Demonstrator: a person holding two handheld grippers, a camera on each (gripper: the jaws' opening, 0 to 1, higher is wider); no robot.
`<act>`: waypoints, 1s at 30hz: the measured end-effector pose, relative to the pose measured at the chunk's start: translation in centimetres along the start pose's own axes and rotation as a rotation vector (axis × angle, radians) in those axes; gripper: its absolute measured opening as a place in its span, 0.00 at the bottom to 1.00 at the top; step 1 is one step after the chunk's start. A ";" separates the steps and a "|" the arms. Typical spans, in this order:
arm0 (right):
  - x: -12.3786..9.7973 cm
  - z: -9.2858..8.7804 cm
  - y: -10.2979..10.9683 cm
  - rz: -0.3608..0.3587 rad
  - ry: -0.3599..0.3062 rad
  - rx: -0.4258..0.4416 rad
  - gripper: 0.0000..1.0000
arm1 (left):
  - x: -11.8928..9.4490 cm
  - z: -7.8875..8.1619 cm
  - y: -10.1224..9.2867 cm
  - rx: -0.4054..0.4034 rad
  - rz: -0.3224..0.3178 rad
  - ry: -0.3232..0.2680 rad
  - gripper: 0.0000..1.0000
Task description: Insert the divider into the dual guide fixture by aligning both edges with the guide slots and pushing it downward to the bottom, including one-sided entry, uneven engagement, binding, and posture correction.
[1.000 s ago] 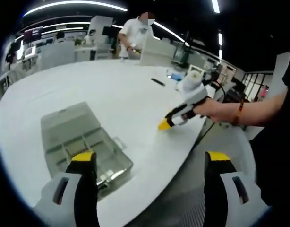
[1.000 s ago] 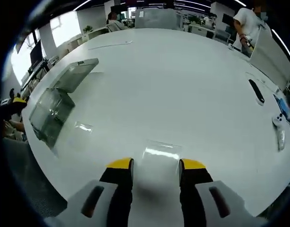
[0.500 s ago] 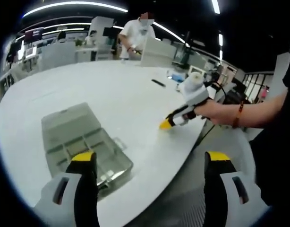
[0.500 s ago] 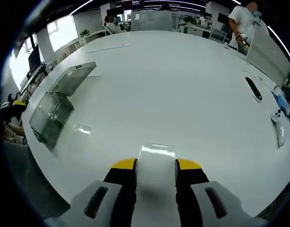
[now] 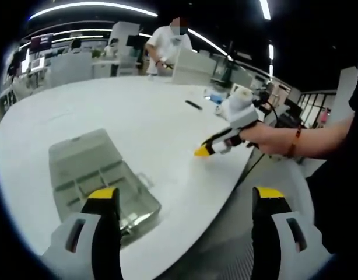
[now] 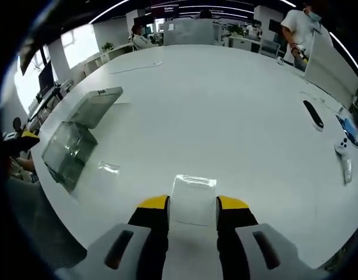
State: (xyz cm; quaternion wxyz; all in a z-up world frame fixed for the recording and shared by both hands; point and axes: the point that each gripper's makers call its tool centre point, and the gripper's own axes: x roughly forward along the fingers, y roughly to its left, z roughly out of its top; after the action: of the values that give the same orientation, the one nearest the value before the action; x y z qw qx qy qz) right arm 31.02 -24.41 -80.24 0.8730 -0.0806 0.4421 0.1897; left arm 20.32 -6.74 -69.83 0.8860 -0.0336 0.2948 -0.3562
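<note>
Low in the right gripper view, the right hand-held gripper is clamped on a clear plastic divider that juts up between its yellow tips above the white bench. At left centre sits the clear box with its lid open, and a second small clear piece lies just beside it. Across the left gripper view, the left hand-held gripper has its jaws wide apart, with the box at lower left.
</note>
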 end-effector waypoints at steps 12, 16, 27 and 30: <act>-0.7 1.5 1.0 0.047 -0.056 -0.007 0.28 | 0.0 0.5 0.0 -0.004 -0.004 -0.019 0.93; -1.0 2.1 1.4 0.053 -0.077 -0.025 0.28 | 0.1 0.4 0.0 -0.008 -0.003 -0.020 0.92; -1.5 3.1 2.4 0.081 -0.114 -0.035 0.27 | 0.0 0.6 -0.1 -0.037 -0.005 -0.044 0.92; -1.6 3.3 2.8 0.094 -0.127 -0.031 0.27 | 0.1 0.8 -0.2 -0.042 -0.007 -0.052 0.92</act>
State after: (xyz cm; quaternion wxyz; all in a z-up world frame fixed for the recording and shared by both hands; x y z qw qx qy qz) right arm 31.51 -21.25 -76.88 0.8880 -0.0612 0.3861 0.2423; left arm 20.68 -7.02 -69.17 0.8912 -0.0625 0.2791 -0.3521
